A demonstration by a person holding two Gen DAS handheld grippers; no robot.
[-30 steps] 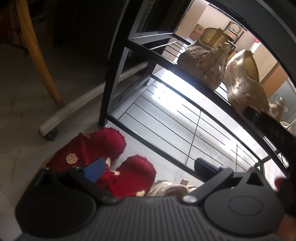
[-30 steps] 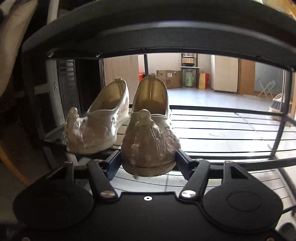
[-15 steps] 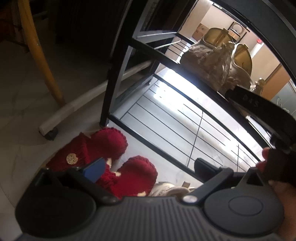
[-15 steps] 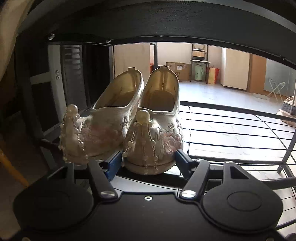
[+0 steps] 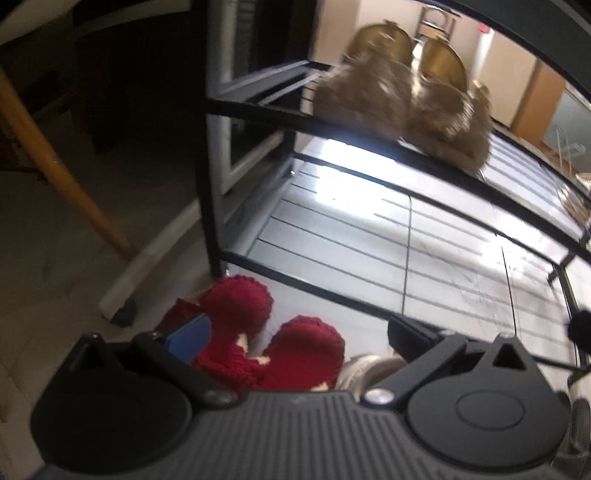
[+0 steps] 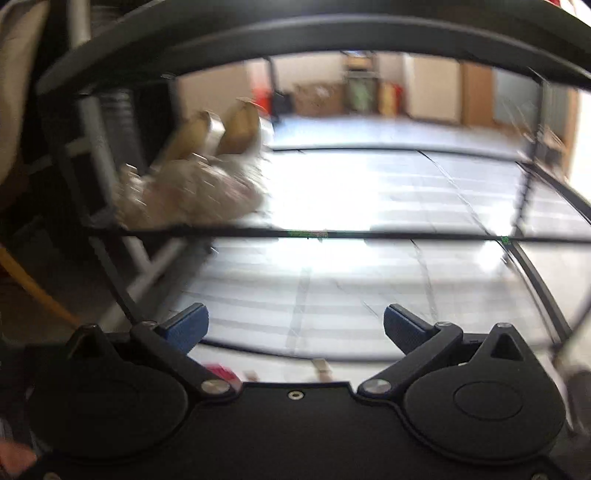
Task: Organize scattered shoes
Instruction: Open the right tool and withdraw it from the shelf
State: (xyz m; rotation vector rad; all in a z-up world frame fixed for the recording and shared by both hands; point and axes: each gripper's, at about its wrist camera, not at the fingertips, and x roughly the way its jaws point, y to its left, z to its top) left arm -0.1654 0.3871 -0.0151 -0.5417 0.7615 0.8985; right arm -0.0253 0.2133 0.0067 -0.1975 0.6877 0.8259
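Observation:
A pair of cream embroidered shoes with gold insides (image 5: 406,103) stands side by side at the left end of the black wire shoe rack's middle shelf (image 5: 369,134); the pair also shows blurred in the right wrist view (image 6: 192,188). My right gripper (image 6: 295,325) is open and empty, well back from the pair. My left gripper (image 5: 295,334) is open and empty, low over a pair of red knitted slippers (image 5: 266,332) on the floor in front of the rack. A pale shoe (image 5: 365,365) peeks out beside them.
The rack's lower shelf (image 5: 369,236) is bare wire. A yellow wooden leg (image 5: 62,173) and a white bar on a caster (image 5: 147,273) stand left of the rack. The rack's upper shelf bar (image 6: 295,33) arches overhead.
My right gripper has let go of the right cream shoe and pulled back and to the right. The pair now stands together on the shelf. My left gripper has shifted slightly.

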